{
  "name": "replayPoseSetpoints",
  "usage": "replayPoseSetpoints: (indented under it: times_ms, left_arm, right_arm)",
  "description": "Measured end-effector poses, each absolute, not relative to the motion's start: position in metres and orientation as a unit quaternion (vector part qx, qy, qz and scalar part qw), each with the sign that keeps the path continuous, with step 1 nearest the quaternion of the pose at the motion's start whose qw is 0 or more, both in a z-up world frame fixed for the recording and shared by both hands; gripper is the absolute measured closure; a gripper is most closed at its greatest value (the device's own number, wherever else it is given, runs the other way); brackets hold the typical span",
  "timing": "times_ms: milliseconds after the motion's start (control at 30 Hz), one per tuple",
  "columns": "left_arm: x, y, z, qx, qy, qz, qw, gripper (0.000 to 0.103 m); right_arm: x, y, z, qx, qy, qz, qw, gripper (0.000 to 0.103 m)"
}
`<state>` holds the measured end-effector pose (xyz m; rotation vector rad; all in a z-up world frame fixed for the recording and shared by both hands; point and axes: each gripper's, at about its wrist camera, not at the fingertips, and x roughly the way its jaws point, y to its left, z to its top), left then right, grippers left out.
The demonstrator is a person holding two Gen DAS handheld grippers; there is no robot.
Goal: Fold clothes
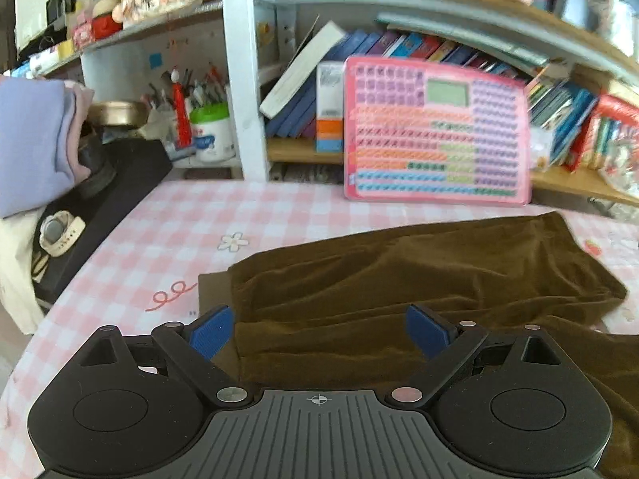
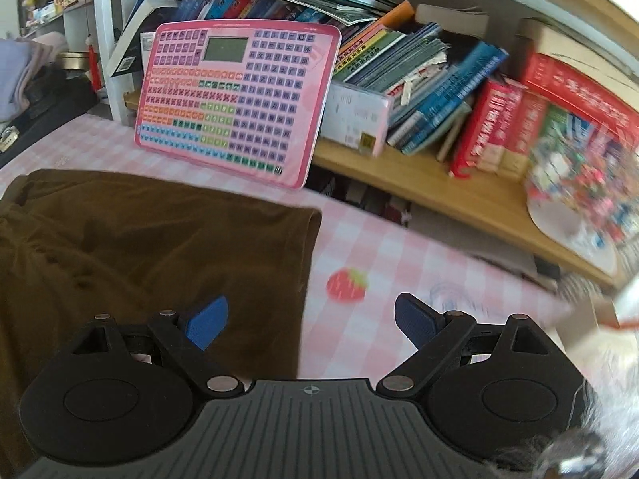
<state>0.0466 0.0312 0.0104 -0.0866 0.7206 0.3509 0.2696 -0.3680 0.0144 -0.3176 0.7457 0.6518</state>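
left wrist view: the left gripper (image 1: 319,331) hangs over a brown garment (image 1: 419,299) spread on a table with a pink checked cloth (image 1: 159,247); its blue-padded jaws stand wide apart with nothing pinched between them – the left pad sits over the garment's near left edge, the right pad over its middle; a pink keyboard toy (image 1: 437,131) leans upright against a bookshelf (image 1: 399,60) at the table's far side, well apart from the garment; folded lilac and pink clothes (image 1: 36,139) are stacked at the far left, beside a black case (image 1: 120,191) with a pale wristwatch (image 1: 60,231) on it.

right wrist view: the right gripper (image 2: 311,319) is also wide open and holds nothing; its left pad is over the garment's right edge, its right pad over bare cloth, near a printed strawberry (image 2: 346,284); the garment fills the left of the view – its far right corner points toward the keyboard toy; books lean on the shelf behind; the right side is blurred.
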Motion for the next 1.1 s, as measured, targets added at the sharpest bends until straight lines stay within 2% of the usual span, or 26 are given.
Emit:
replayPoseSetpoints:
  times_ms: [300,367,533,667,767,833,900,933,1100]
  left_arm:
    - [0.089,0.055,-0.002,0.01,0.383,0.214,0.899,0.007]
    - [0.098,0.062,-0.004,0.019,0.385,0.213,0.898,0.007]
    - [0.115,0.084,-0.008,0.0,0.393,0.182,0.901,0.008]
    - [0.129,0.093,-0.014,0.012,0.398,0.176,0.9,0.008]
    - [0.136,0.1,-0.016,0.016,0.402,0.163,0.901,0.008]
    - [0.142,0.106,-0.019,0.016,0.41,0.149,0.9,0.011]
    - [0.149,0.112,-0.023,0.02,0.423,0.137,0.895,0.024]
    - [0.153,0.114,-0.025,0.024,0.43,0.133,0.893,0.026]
    - [0.165,0.122,-0.038,0.044,0.467,0.084,0.879,0.027]
  right_arm:
    - [0.338,-0.346,-0.008,-0.161,0.353,0.341,0.856,0.017]
    - [0.349,-0.339,-0.014,-0.159,0.357,0.345,0.853,0.02]
    - [0.372,-0.319,-0.027,-0.154,0.369,0.363,0.841,0.04]
    - [0.383,-0.299,-0.036,-0.161,0.378,0.381,0.828,0.047]
    - [0.39,-0.286,-0.043,-0.171,0.382,0.388,0.821,0.048]
    - [0.393,-0.281,-0.047,-0.172,0.387,0.388,0.818,0.048]
    - [0.396,-0.278,-0.051,-0.175,0.394,0.388,0.814,0.049]
    - [0.398,-0.276,-0.053,-0.177,0.398,0.389,0.812,0.05]
    - [0.402,-0.275,-0.056,-0.178,0.409,0.395,0.803,0.053]
